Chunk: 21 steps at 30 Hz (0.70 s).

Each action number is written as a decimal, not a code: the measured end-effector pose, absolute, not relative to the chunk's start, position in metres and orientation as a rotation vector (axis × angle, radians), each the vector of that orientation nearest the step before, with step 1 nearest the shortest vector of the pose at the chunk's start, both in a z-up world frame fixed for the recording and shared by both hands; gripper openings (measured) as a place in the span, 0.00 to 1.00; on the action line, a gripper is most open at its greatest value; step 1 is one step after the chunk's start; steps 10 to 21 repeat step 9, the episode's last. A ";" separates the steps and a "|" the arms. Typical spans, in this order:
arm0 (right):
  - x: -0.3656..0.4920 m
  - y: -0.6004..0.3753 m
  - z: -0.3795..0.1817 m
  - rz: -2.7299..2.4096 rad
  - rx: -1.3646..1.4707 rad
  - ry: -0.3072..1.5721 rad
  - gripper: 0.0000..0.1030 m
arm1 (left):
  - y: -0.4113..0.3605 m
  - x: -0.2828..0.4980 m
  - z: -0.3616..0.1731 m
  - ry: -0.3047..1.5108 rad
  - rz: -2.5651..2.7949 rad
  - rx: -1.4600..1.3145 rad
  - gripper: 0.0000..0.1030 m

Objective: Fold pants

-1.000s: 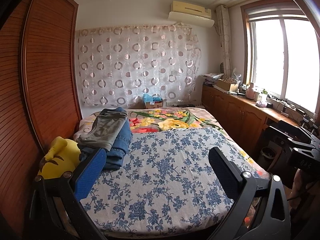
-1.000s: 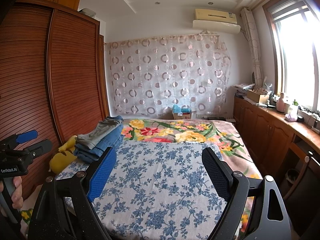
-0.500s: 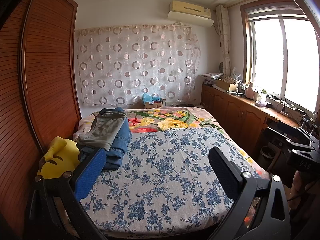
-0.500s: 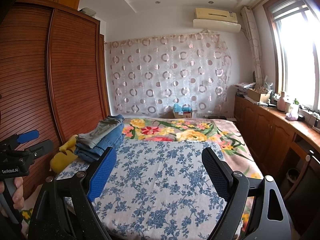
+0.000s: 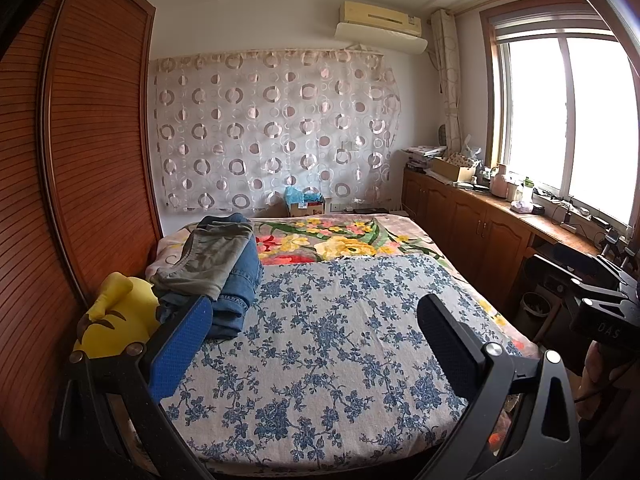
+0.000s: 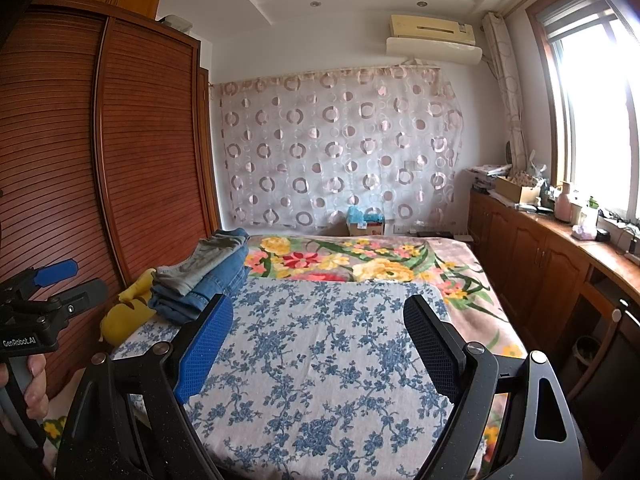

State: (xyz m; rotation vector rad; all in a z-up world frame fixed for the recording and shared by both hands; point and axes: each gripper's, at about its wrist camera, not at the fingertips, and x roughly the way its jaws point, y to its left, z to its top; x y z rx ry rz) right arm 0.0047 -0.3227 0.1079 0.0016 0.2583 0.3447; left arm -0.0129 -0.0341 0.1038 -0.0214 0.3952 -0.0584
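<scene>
A pile of folded pants (image 5: 216,264) lies at the far left of the bed: a grey-green pair on top of blue jeans. The right wrist view shows the same pile (image 6: 200,276). My left gripper (image 5: 316,304) hovers over the near part of the blue-flowered sheet (image 5: 340,360), open, with nothing between its fingers. My right gripper (image 6: 319,302) is likewise open and empty above the sheet (image 6: 320,380). Both stand well short of the pile.
A yellow plush toy (image 5: 116,320) lies by the pile at the bed's left edge. A slatted wooden wardrobe (image 5: 80,160) runs along the left. Low cabinets (image 5: 480,232) with clutter line the right under the window. A colourful flowered blanket (image 5: 340,240) covers the bed's far end.
</scene>
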 end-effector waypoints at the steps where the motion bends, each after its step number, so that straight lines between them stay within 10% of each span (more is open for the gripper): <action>1: 0.005 -0.323 0.108 0.345 0.001 0.258 0.86 | -0.034 -0.013 0.104 0.395 -0.058 -0.022 0.99; 21: 0.005 -0.322 0.107 0.348 0.001 0.254 0.86 | -0.034 -0.013 0.104 0.395 -0.058 -0.021 0.99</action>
